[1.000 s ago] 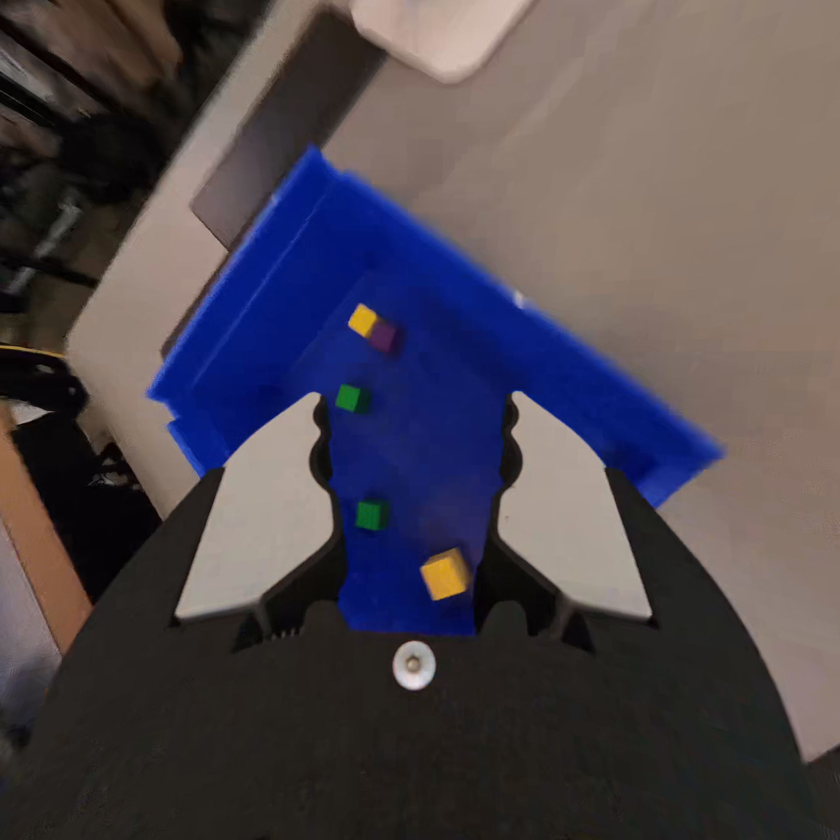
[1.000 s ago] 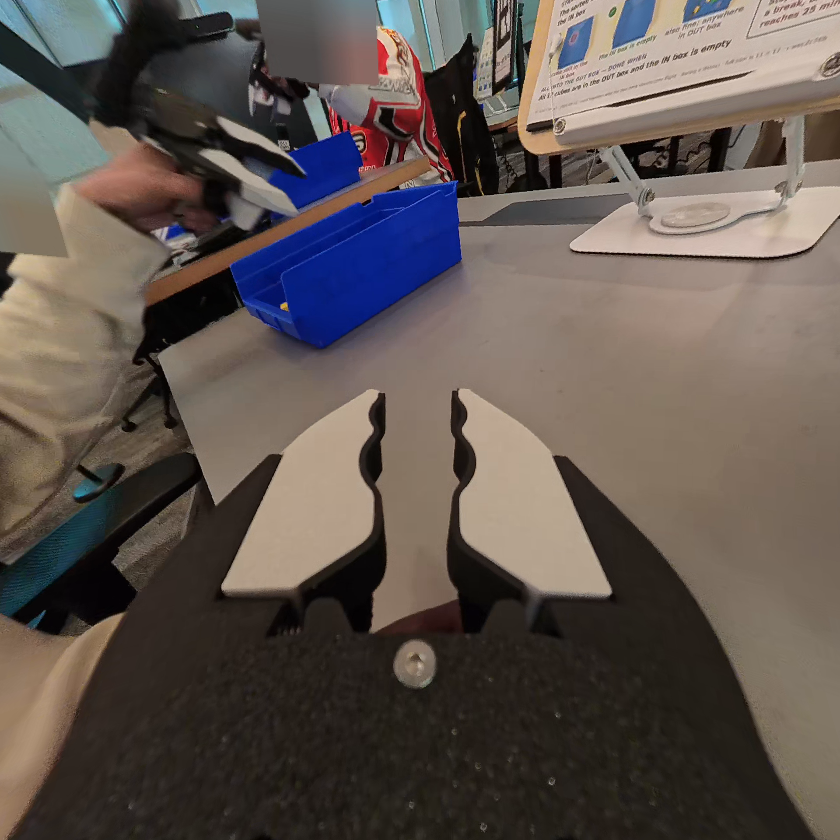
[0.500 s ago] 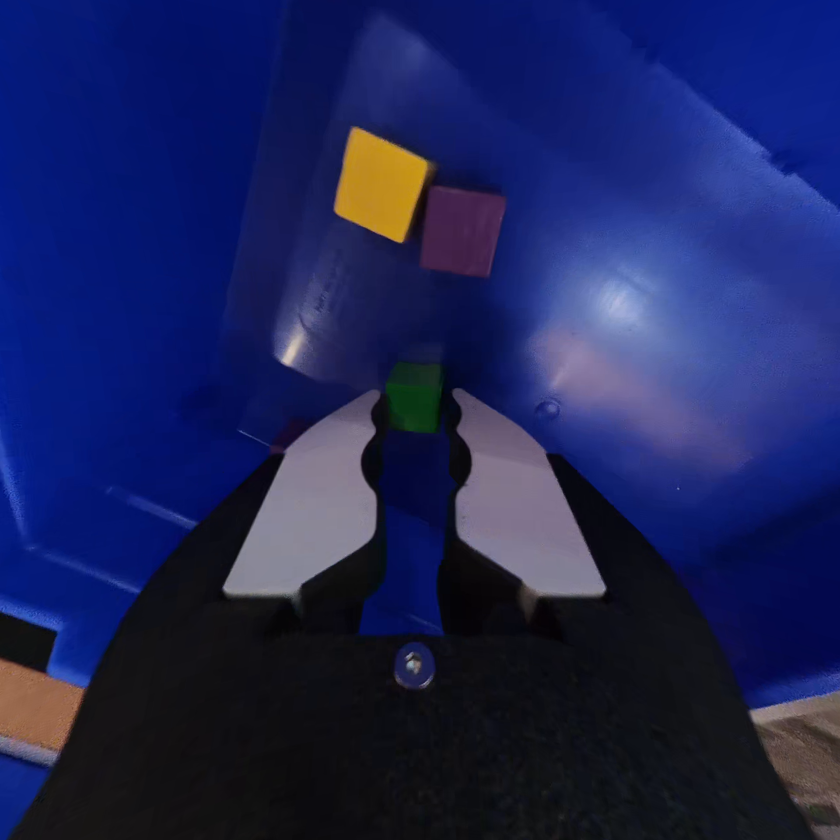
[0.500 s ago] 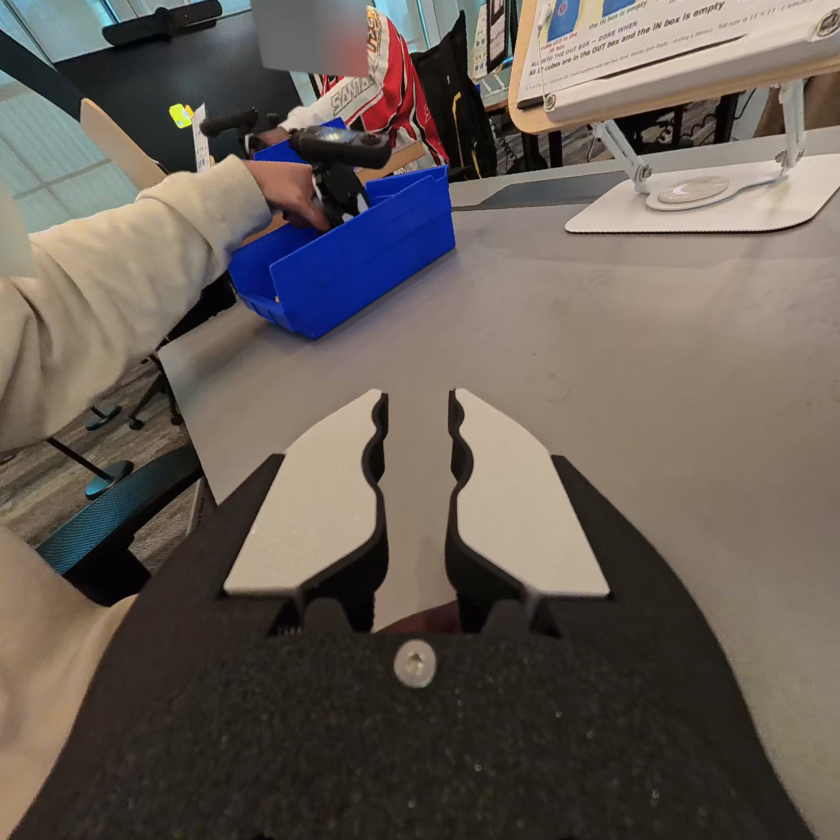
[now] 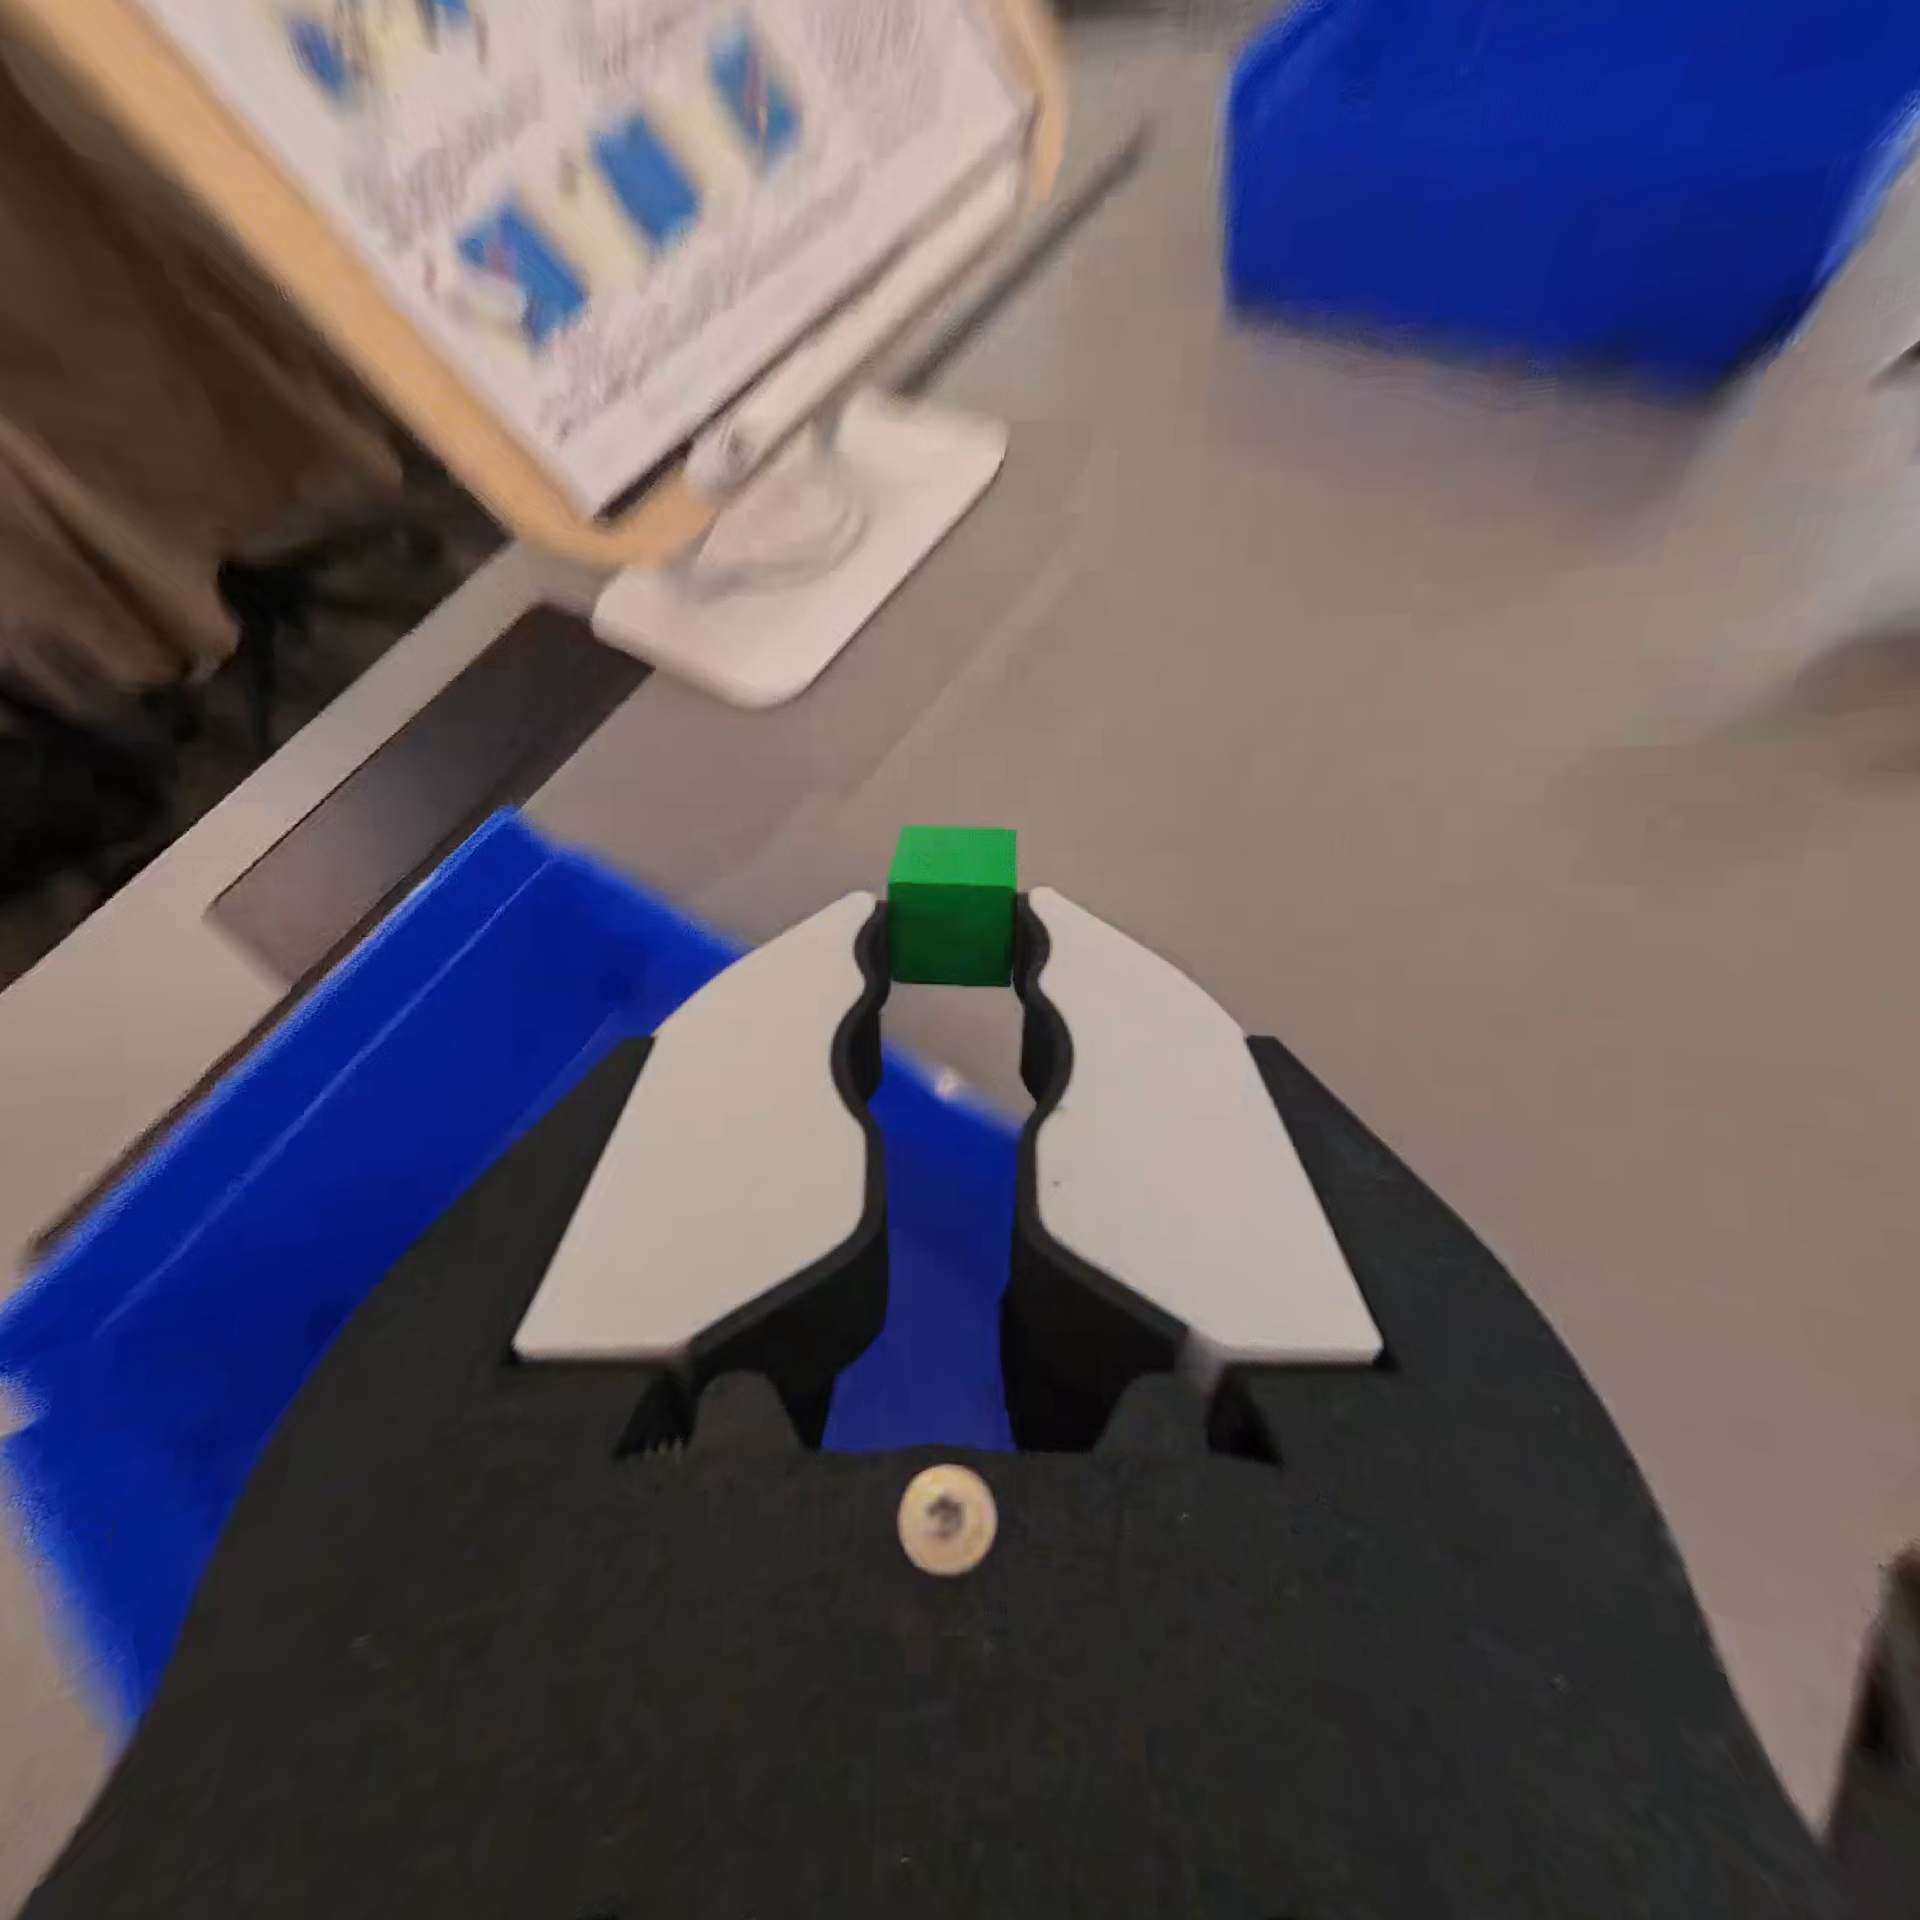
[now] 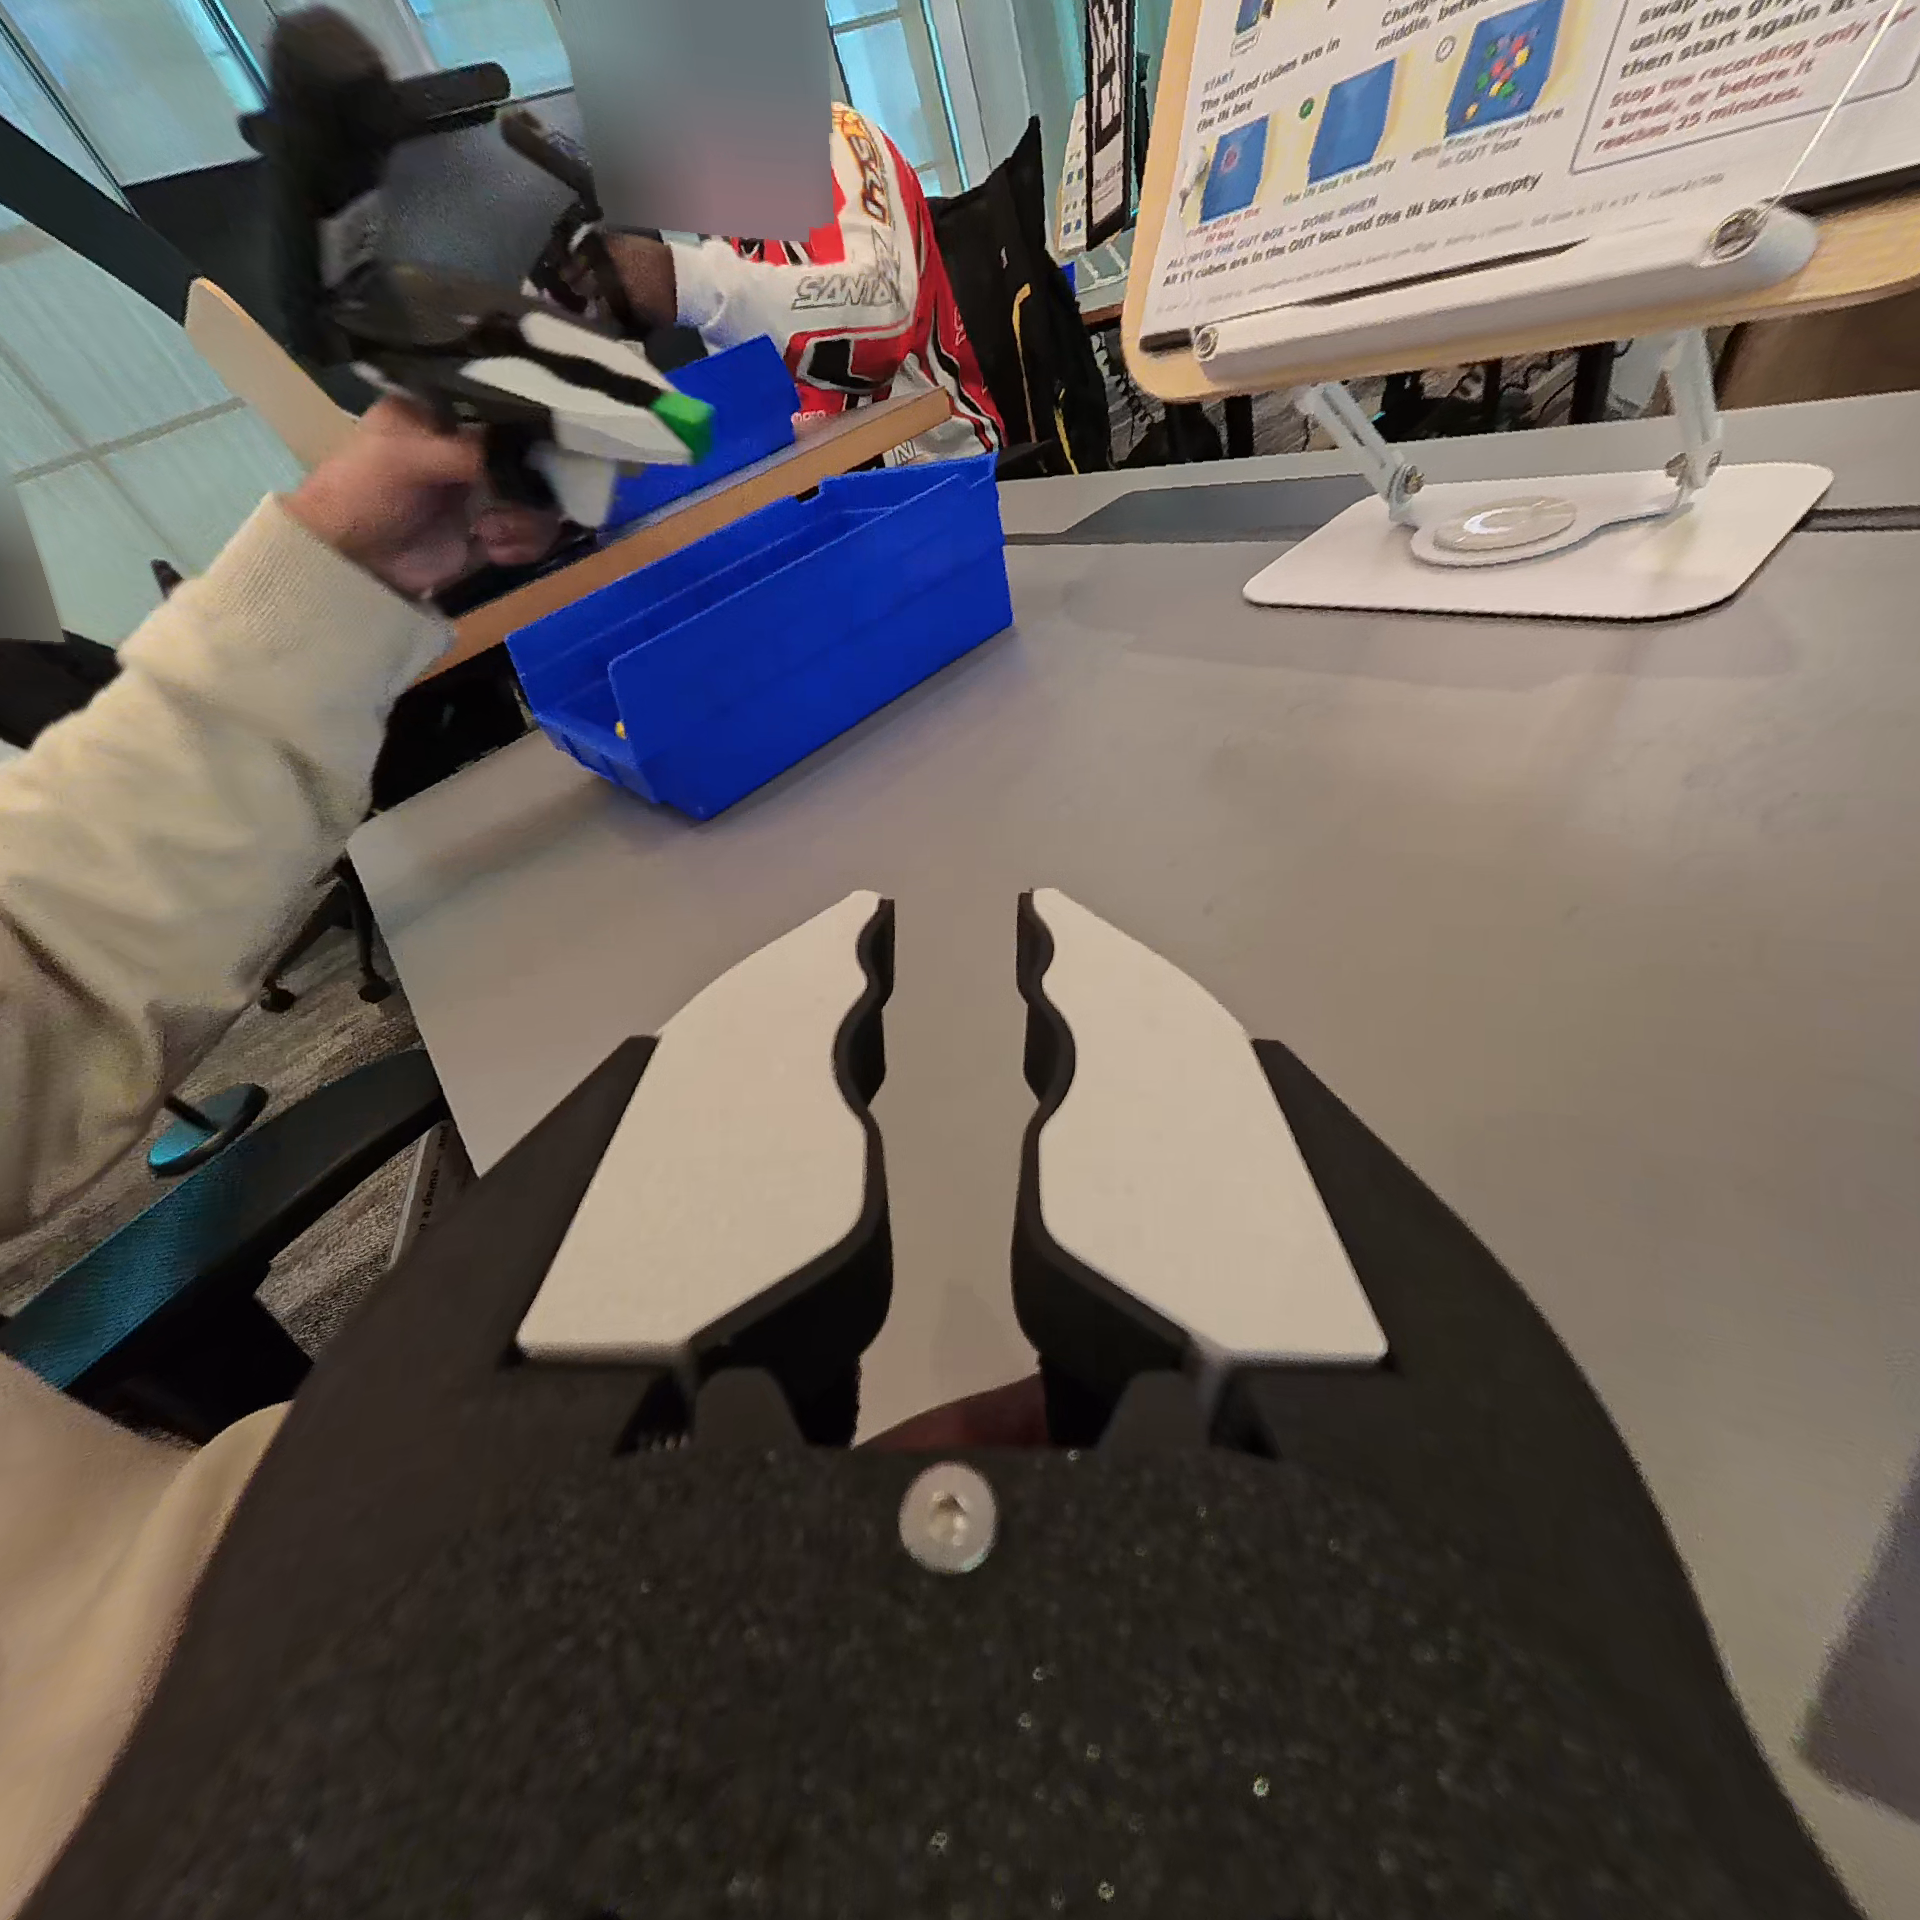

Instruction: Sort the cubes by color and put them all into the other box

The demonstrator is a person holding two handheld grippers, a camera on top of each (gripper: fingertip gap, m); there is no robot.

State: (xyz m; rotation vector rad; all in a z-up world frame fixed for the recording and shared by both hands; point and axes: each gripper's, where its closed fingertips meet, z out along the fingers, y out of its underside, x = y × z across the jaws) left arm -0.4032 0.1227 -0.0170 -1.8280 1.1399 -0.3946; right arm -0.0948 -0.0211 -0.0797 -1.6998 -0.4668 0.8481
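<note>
Lifting clear of source box, now carrying green cube | left gripper pinching cube at fingertips | right gripper idling unclenched, empty | advising level, unhurried carrying toward other box

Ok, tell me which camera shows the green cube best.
The left wrist view: the green cube sits sharp and large, pinched at the left gripper tips. The right wrist view shows it small and far off, partly hidden by a finger.
</note>
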